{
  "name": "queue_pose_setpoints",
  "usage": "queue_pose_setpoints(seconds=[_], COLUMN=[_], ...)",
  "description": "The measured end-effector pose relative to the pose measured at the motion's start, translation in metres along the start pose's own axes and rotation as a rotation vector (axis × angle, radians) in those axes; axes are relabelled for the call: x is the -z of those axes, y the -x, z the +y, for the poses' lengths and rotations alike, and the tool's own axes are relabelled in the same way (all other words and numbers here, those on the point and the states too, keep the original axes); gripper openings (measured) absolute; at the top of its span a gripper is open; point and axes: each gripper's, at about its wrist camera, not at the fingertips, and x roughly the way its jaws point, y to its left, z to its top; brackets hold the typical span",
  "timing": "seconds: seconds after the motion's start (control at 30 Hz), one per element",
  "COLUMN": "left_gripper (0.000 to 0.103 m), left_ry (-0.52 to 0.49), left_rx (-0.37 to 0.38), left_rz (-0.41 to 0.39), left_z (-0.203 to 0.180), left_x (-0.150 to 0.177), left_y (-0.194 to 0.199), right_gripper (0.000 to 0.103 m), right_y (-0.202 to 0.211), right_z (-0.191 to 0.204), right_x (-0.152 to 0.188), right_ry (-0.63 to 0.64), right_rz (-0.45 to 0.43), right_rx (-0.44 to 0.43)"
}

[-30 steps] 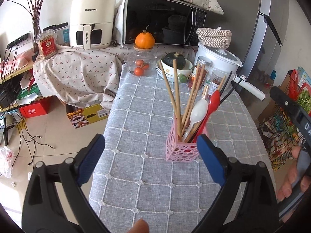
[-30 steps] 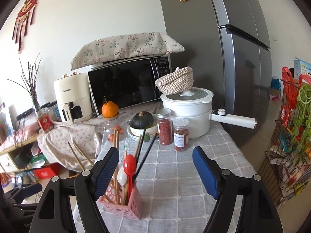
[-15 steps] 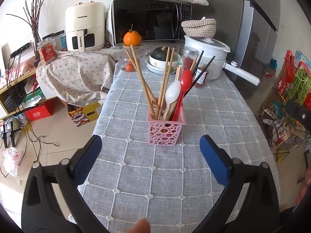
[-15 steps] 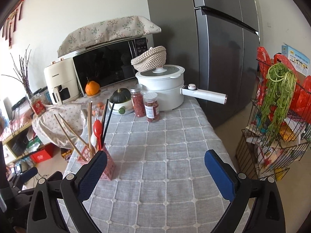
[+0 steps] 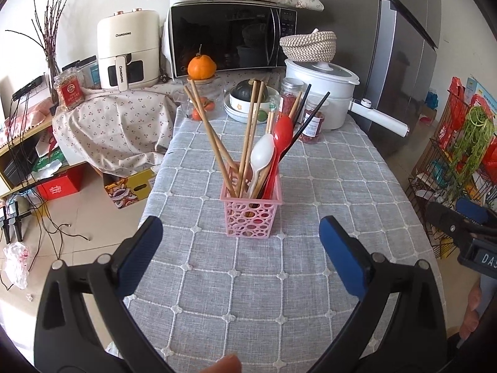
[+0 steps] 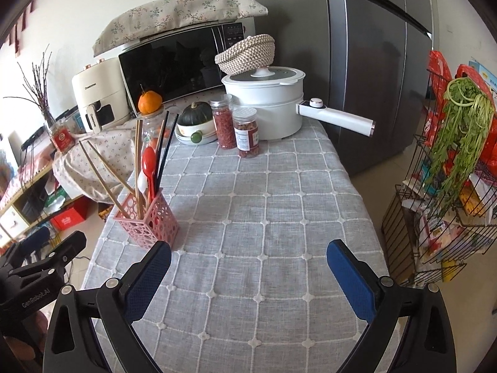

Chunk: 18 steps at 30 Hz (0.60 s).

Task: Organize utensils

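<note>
1. Where the grey checked tablecloth (image 5: 279,279) covers the table, your pink perforated utensil basket (image 5: 251,214) stands upright, toward the table's left edge as your right wrist camera sees it (image 6: 147,222).
2. Inside it you have wooden chopsticks (image 5: 214,143) fanning up and left, more wooden pairs (image 5: 250,130) standing steeper, a white spoon (image 5: 262,155), a red spoon (image 5: 281,133) and black chopsticks (image 5: 306,121) leaning right.
3. Your left gripper (image 5: 240,251) hovers just short of the basket, jaws spread wide with nothing between the blue pads (image 5: 141,255); the basket sits centred beyond the gap.
4. Your right gripper (image 6: 248,275) hangs over bare cloth to the right of the basket, jaws fully released and empty.
5. Each gripper shows at the edge of the other's view.
6. Behind the basket, at the far end of the table, stand two spice jars (image 6: 247,132), a bowl holding a dark green squash (image 6: 194,116) and a white electric pot (image 6: 267,105) with a woven basket (image 6: 247,54) on its lid.
7. Beyond those you see a microwave (image 5: 231,39), an orange (image 5: 202,66), a cream air fryer (image 5: 127,49) and a grey refrigerator (image 6: 372,62).
</note>
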Motion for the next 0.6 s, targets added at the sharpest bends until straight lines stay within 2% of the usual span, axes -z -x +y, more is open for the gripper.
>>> queue_pose_setpoints(seconds=[0.6], left_gripper=[0.1], left_ry=[0.008], left_rx=[-0.002], left_rz=[-0.01], left_z=[0.0011], left_x=[-0.0008], left_y=[0.0049], right_gripper=[0.101], right_y=[-0.0043], right_z=[-0.0002], right_x=[0.0009], right_ry=[-0.017], right_rz=[0.013], right_rx=[0.004])
